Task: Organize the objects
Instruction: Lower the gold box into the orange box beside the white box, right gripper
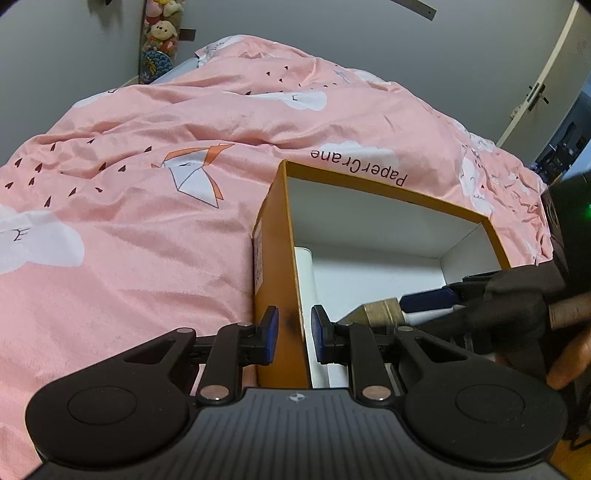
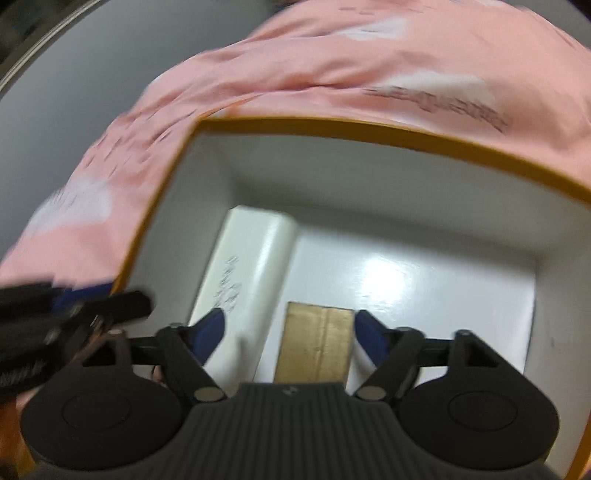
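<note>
An orange box (image 1: 275, 236) with a white inside stands open on the bed. My left gripper (image 1: 293, 332) is shut on its near left wall, one blue pad outside and one inside. In the box a white oblong case (image 2: 251, 280) lies along the left wall, also visible in the left wrist view (image 1: 306, 269). A small tan-gold block (image 2: 316, 339) rests on the box floor beside it. My right gripper (image 2: 291, 328) hangs over that block, open, pads apart from its sides. From the left wrist view the block (image 1: 380, 314) sits just ahead of the right gripper's blue fingers (image 1: 428, 298).
The box sits on a rumpled pink duvet (image 1: 147, 221) printed with clouds and paper cranes. Plush toys (image 1: 162, 33) hang at the grey wall behind the bed. A door with a handle (image 1: 535, 92) stands at the far right. A person's hand (image 1: 569, 354) holds the right gripper.
</note>
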`<state>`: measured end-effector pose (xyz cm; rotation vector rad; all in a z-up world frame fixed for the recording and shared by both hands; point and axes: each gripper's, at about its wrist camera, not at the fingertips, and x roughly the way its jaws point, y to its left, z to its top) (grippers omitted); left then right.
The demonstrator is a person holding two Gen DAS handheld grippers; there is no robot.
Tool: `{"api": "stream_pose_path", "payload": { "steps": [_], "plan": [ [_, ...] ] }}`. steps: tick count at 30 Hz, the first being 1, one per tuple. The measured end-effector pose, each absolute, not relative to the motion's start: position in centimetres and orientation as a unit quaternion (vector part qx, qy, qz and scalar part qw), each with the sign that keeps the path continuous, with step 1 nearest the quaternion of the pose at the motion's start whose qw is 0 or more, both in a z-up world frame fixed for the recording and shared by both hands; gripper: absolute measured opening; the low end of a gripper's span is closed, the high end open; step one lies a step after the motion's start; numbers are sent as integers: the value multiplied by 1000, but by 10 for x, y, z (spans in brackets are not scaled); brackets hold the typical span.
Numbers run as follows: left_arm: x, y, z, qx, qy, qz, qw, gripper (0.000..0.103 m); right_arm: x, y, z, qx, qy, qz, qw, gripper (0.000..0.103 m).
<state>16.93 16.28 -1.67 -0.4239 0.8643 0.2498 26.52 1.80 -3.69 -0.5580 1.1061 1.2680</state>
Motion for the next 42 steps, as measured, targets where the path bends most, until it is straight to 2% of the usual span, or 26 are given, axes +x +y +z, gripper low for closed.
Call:
{"api": "stream_pose_path", "payload": {
  "steps": [3, 4, 11, 16, 22, 25, 27, 32, 37, 42],
  "plan": [
    [167, 165, -14, -210, 408, 124, 880, 23, 246, 23, -40, -330, 464, 578, 584, 97],
    [167, 165, -13, -211, 407, 126, 880, 23, 242, 25, -42, -351, 459, 577, 578, 97],
    [166, 169, -15, -217, 408, 126, 878, 23, 247, 36, -70, -373, 538, 537, 532, 99],
    [166, 170, -16, -222, 408, 122, 877, 23, 246, 39, -83, -375, 564, 515, 525, 99],
    [165, 172, -18, -228, 408, 121, 876, 23, 249, 35, -83, -337, 572, 497, 559, 99],
    [164, 172, -18, -228, 408, 121, 875, 23, 255, 36, -76, -326, 552, 488, 593, 98],
    [165, 172, -18, -228, 409, 121, 876, 23, 259, 37, -72, -316, 546, 485, 605, 95],
    [165, 172, -17, -226, 408, 121, 876, 23, 260, 32, -68, -324, 558, 495, 582, 94],
    [165, 172, -18, -226, 409, 121, 876, 23, 249, 24, -76, -365, 571, 496, 543, 98],
    [165, 170, -18, -223, 412, 123, 875, 23, 246, 28, -83, -373, 572, 487, 544, 96]
  ]
}}
